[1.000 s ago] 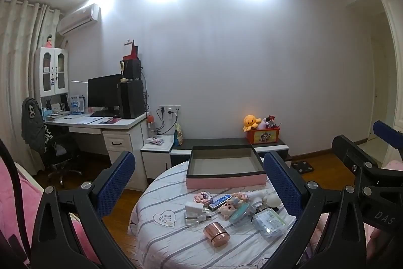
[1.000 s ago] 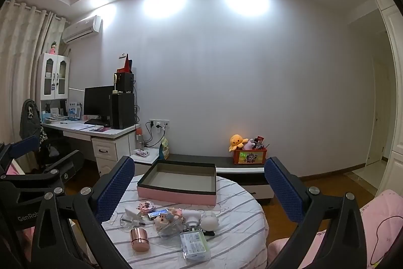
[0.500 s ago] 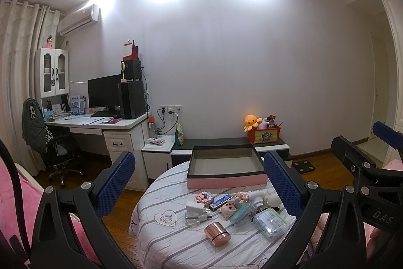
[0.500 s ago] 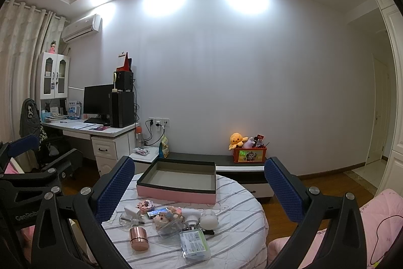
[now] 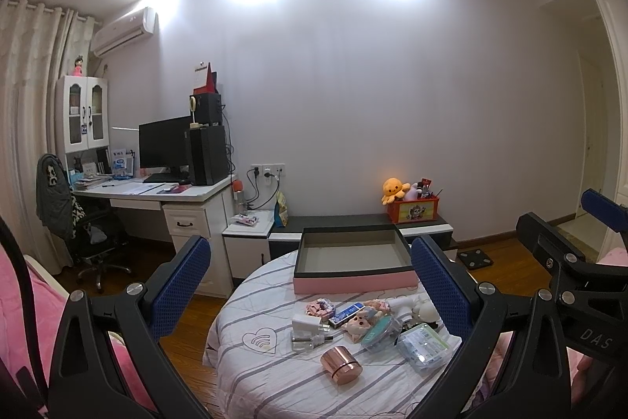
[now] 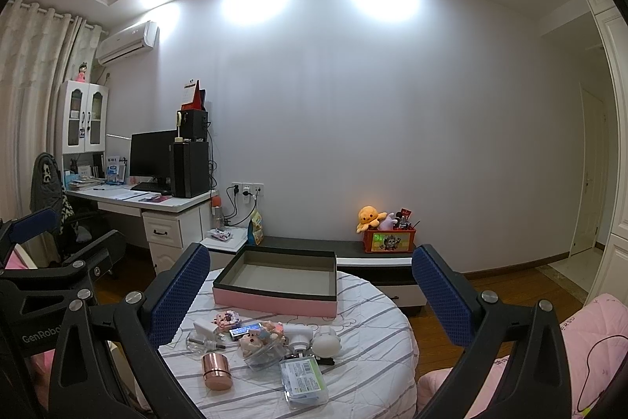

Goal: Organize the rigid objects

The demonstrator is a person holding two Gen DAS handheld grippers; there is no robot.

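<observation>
A round table with a striped cloth [image 5: 259, 376] [image 6: 373, 344] holds a pink open box [image 5: 353, 279] [image 6: 274, 299], empty, at its far side. In front of it lie several small items: a copper cylinder [image 5: 340, 365] [image 6: 216, 372], a clear plastic case [image 5: 422, 346] [image 6: 304, 381], a white charger [image 5: 305, 322] [image 6: 205, 328], a small doll [image 5: 359, 322] [image 6: 251, 340] and a white round figure [image 6: 325, 340]. My left gripper [image 5: 310, 285] is open and empty, held above and short of the table. My right gripper [image 6: 306, 293] is open and empty too.
A white desk with monitor and speaker [image 5: 176, 160] stands at the left, with an office chair [image 5: 78, 222]. A low cabinet behind the table carries an orange toy box [image 5: 412, 211]. Pink bedding [image 6: 588, 340] lies at the right. The right gripper's body shows in the left wrist view [image 5: 569, 262].
Both views have shifted only slightly; the table sits a little lower and nearer in the frames. Both grippers stay open and nothing on the table has moved.
</observation>
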